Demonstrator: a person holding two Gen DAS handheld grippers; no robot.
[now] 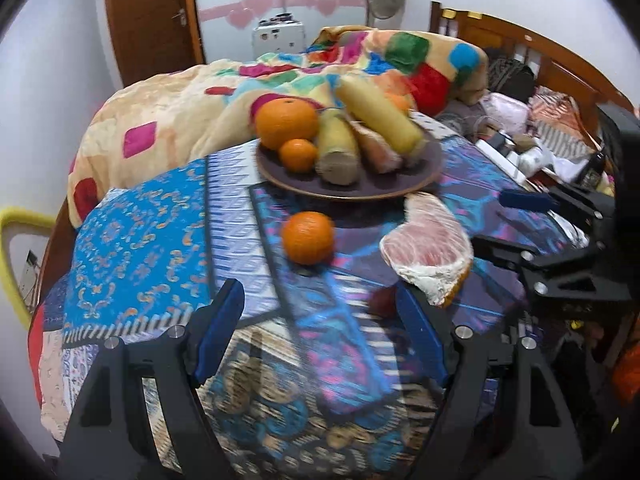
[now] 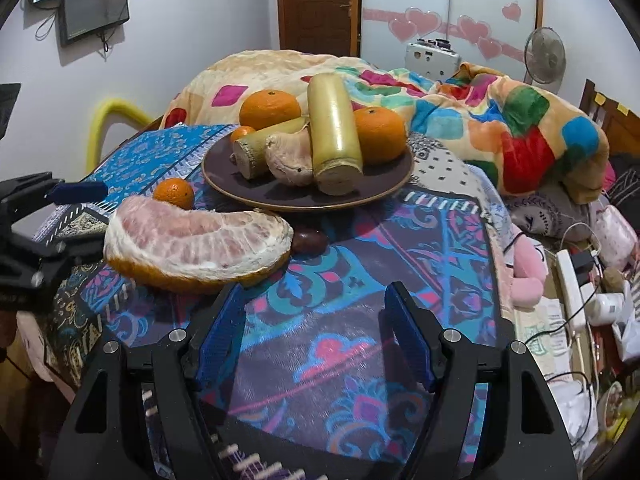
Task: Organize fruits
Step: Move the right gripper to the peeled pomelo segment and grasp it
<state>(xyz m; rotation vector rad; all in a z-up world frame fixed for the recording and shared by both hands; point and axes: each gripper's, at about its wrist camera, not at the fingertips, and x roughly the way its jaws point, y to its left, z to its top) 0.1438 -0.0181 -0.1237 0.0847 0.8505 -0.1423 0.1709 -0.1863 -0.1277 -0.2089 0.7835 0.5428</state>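
Note:
A dark round plate [image 1: 420, 178] [image 2: 224, 184] on the patterned cloth holds oranges [image 1: 286, 122] [image 2: 378, 134], two yellow sugarcane pieces [image 1: 378, 118] [image 2: 334, 136] and a pale peeled fruit piece [image 2: 290, 156]. A loose orange [image 1: 308, 238] [image 2: 174, 192] lies in front of the plate. A peeled pomelo wedge [image 1: 426, 246] [image 2: 196, 240] lies on the cloth beside a small dark red fruit [image 2: 309, 240]. My left gripper [image 1: 320, 324] is open and empty, short of the loose orange. My right gripper [image 2: 314, 332] is open and empty, just right of the wedge.
A colourful blanket [image 1: 192, 104] [image 2: 500, 120] is heaped behind the plate. Clutter, cables and a power strip [image 2: 572, 284] lie at the right. The bed headboard [image 1: 532, 52] stands at the far right. The cloth [image 2: 360, 280] drops off at the near and left edges.

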